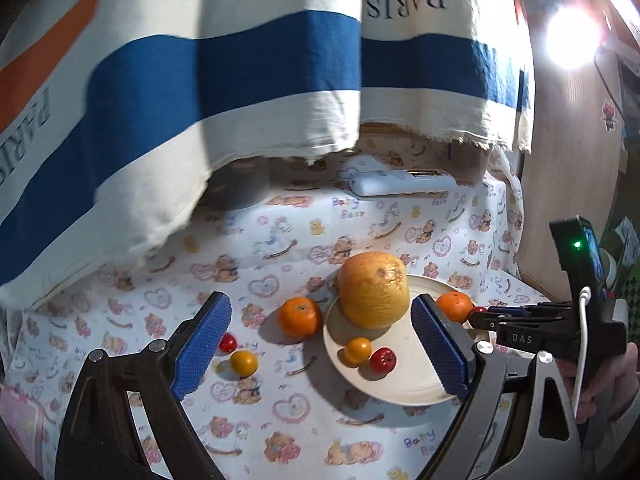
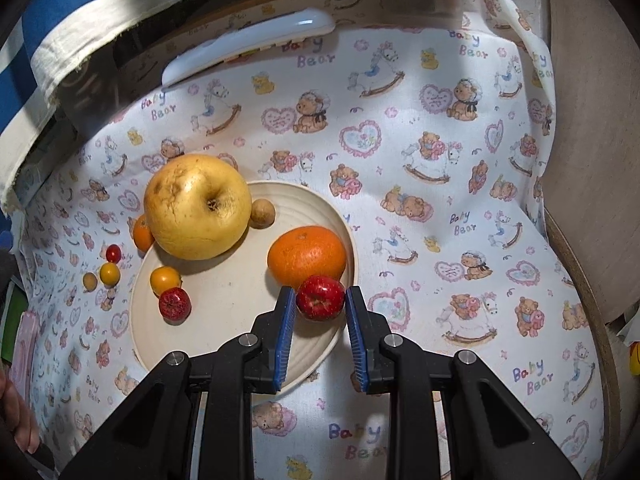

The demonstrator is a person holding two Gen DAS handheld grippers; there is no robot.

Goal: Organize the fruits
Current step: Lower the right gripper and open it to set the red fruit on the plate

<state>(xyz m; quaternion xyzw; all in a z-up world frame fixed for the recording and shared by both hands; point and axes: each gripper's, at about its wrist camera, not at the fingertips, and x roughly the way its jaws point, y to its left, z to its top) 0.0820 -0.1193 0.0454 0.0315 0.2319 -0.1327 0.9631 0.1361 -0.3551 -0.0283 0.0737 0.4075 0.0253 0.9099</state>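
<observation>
The right claw point(image 2: 321, 306) is clamped on a small red fruit point(image 2: 321, 297) at the near edge of the cream plate point(image 2: 240, 320), just in front of an orange point(image 2: 307, 256). The plate, on the bear-print desk point(image 2: 440, 160), also holds a big yellow pomelo point(image 2: 198, 206). The left claw point(image 1: 320, 344) hangs wide apart and empty above the plate, with another orange point(image 1: 300, 317) lying beside the rim.

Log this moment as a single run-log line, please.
right gripper: shut on small red apple over plate | left gripper: open, empty | orange off plate
</observation>
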